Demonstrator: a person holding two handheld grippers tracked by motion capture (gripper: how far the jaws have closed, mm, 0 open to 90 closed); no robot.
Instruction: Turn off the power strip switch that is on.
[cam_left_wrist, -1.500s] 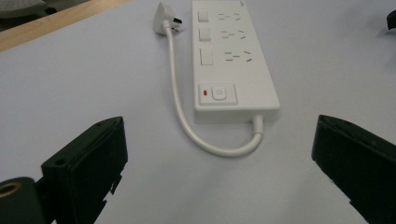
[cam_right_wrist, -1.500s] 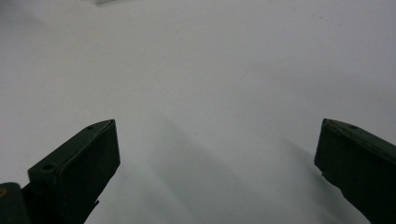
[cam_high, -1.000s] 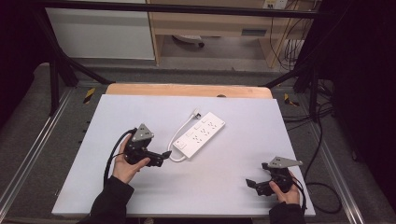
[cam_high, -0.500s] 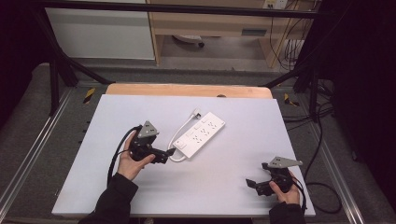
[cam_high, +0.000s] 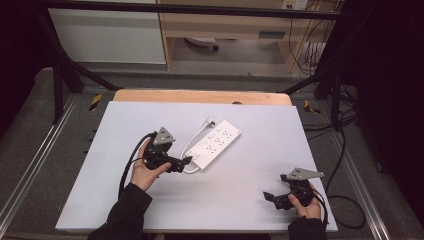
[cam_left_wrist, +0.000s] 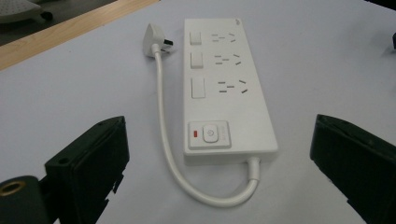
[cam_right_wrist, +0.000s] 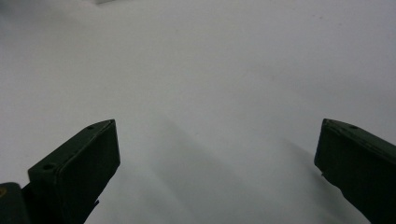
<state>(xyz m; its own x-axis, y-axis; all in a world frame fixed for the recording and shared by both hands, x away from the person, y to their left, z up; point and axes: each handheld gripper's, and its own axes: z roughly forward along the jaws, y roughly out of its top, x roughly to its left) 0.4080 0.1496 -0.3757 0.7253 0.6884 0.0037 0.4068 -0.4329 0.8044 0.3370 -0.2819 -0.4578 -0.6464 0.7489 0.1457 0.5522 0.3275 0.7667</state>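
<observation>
We see a white power strip (cam_high: 215, 144) lying flat near the middle of the table (cam_high: 250, 200), running from 7 o'clock to 1 o'clock in the high view. Its short white cable (cam_left_wrist: 161, 116) leaves the near end, loops round and runs along the strip's side at 9 o'clock in the left gripper view, ending in a white plug (cam_left_wrist: 154, 41) that lies on the table just beside the far end. Three sockets with their rocker switches and a power button (cam_left_wrist: 208, 134) with a small red mark face up.

Our left tool (cam_high: 186, 161) sits just short of the strip's near end, its jaws spread wide with nothing between them but the strip and cable loop ahead. Our right tool (cam_high: 270, 196) rests well apart at 5 o'clock near the table's edge, its jaws equally wide and gripping nothing, over bare table.

Beyond the table, at 12 o'clock, lie a wooden board (cam_high: 200, 96) and a shelf unit (cam_high: 225, 25); cables (cam_high: 345, 150) trail at 3 o'clock. The markings at the strip's far corner are too small to read, and the right gripper view is dim and possibly blurred at its far edge.
</observation>
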